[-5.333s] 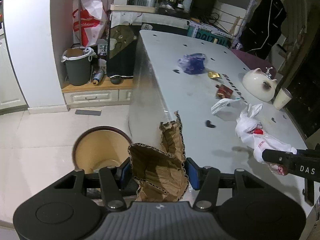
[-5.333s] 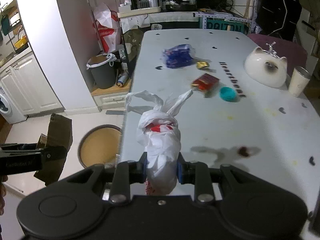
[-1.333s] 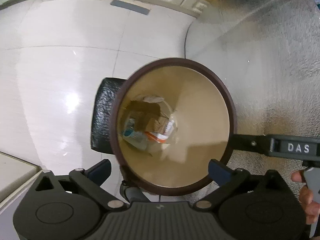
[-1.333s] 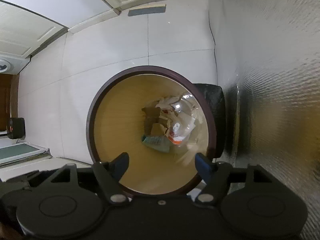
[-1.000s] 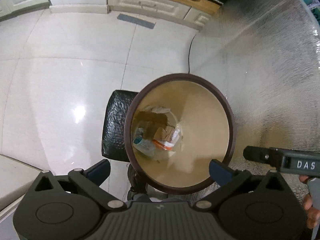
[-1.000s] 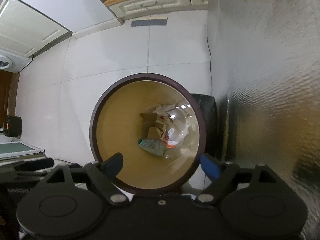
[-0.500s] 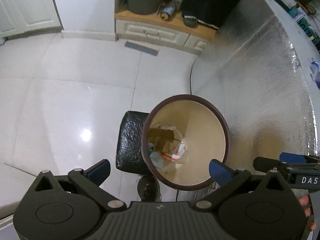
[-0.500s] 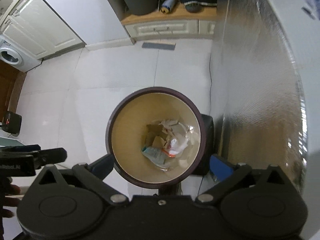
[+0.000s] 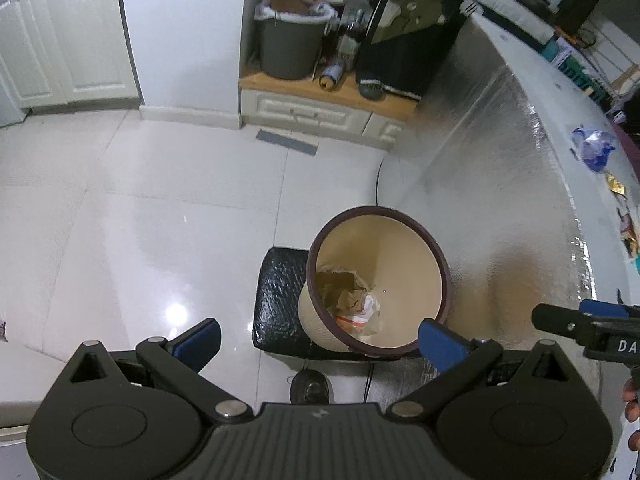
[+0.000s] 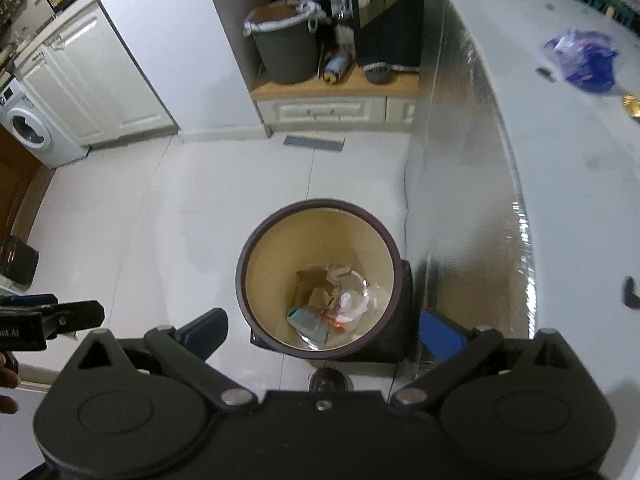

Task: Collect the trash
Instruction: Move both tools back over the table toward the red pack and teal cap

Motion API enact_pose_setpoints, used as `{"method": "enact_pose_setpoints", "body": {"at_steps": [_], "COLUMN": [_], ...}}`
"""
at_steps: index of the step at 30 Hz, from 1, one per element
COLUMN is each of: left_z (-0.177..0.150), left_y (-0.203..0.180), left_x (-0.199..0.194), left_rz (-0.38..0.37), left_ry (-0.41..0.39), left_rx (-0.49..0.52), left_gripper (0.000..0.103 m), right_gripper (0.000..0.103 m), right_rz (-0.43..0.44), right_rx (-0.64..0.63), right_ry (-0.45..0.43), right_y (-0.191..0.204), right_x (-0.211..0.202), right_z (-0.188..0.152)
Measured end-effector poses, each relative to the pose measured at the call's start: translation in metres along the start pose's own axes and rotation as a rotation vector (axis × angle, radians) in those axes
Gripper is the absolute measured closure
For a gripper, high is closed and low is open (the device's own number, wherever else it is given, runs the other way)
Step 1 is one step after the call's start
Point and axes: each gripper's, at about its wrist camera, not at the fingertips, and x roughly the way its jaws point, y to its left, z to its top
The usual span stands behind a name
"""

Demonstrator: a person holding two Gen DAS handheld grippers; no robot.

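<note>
We look down past our left gripper, its blue-padded jaws spread wide with nothing between them, at the round bin in the lower middle of the frame. Cardboard and a white bag lie inside. At lower right our right gripper reaches in, beside the foil-sided table.
</note>
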Motion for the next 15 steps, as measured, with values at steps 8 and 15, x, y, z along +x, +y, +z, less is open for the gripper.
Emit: {"method": "enact_pose_setpoints", "body": {"at_steps": [8,15], "left_z": [-0.015,-0.022], "left_y": [-0.001,-0.010], "left_x": [-0.053,-0.092], "left_rz": [-0.022,-0.052], "left_ry": [-0.121,-0.221], "left_rx": [0.041,0.067], "left_gripper": [0.000,0.000], "right_gripper": [0.000,0.000], "right_rz": [-0.039,-0.066], "right_rx": [0.002,0.010], "right_ry": [-0.156,-0.261], "right_y": [0.005,0.005], "right_x": [-0.067,-0.116], "right_z": [-0.024,-0.040]}}
